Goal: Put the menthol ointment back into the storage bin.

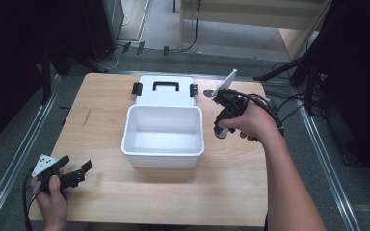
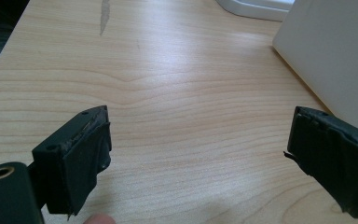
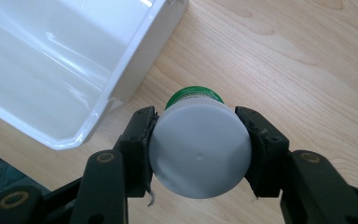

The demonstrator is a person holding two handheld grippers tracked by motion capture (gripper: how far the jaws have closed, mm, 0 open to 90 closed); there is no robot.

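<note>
- At the lower left of the high view, the left gripper [image 1: 79, 172] sits low over the wooden desk [image 1: 101, 192], held by the person's left hand [image 1: 53, 198]; its jaws are spread wide with nothing between them, and in the left gripper view bare wood grain fills the gap.
- Right of centre in the high view, the right gripper [image 1: 220, 129] is held by the right hand [image 1: 250, 122], just beside the right wall of the white box [image 1: 164, 156].
- In the right gripper view, this gripper [image 3: 199, 149] pinches a small bottle [image 3: 200, 151] by its pale grey cap, one jaw on each side; a green rim peeks out behind the cap. No label or writing can be read on the cap.
- The white box stands open at mid-frame, its inside plain white.
- Behind it, in the upper middle, its lid [image 1: 165, 91] lies flat with a black handle and two black latches.
</note>
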